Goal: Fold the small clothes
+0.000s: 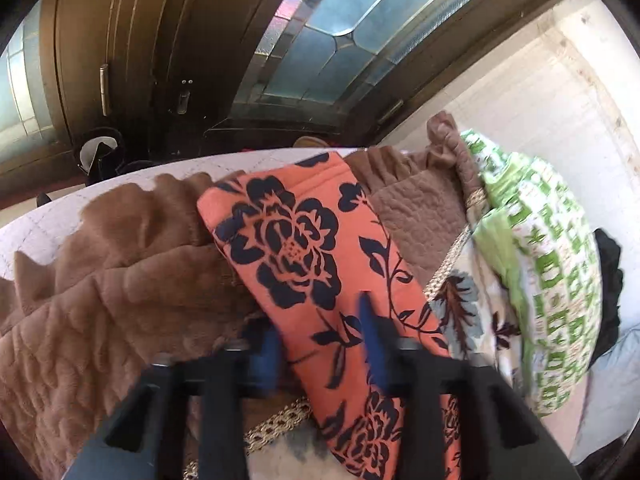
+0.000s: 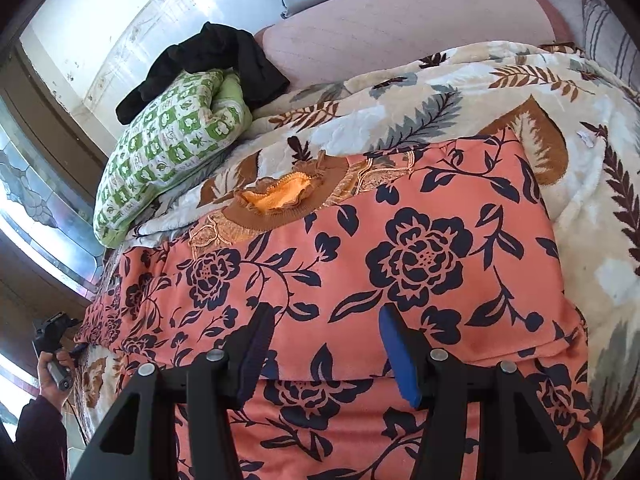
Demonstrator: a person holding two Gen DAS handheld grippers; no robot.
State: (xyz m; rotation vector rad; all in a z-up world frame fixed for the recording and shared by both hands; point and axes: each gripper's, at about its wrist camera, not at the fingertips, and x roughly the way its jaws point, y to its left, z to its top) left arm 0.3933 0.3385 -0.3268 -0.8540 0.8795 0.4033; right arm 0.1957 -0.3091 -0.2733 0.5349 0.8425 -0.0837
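An orange garment with dark blue flowers (image 2: 420, 256) lies spread on the bed, its brown and orange collar (image 2: 280, 196) toward the pillow. My right gripper (image 2: 324, 344) is open just above the garment's near part, where a fold edge runs across. In the left wrist view a long strip of the same garment (image 1: 296, 240) runs away from me. My left gripper (image 1: 320, 344) is open, its blue-padded fingers (image 1: 370, 336) over this strip. The left gripper also shows at the far left of the right wrist view (image 2: 52, 332), held in a hand.
A leaf-patterned blanket (image 2: 440, 92) covers the bed. A brown quilted throw (image 1: 100, 280) lies left of the sleeve. A green and white pillow (image 2: 168, 148) with a black garment (image 2: 216, 60) on it lies by the wall. A dark door (image 1: 132, 60) and stained glass window (image 1: 340, 28) stand beyond.
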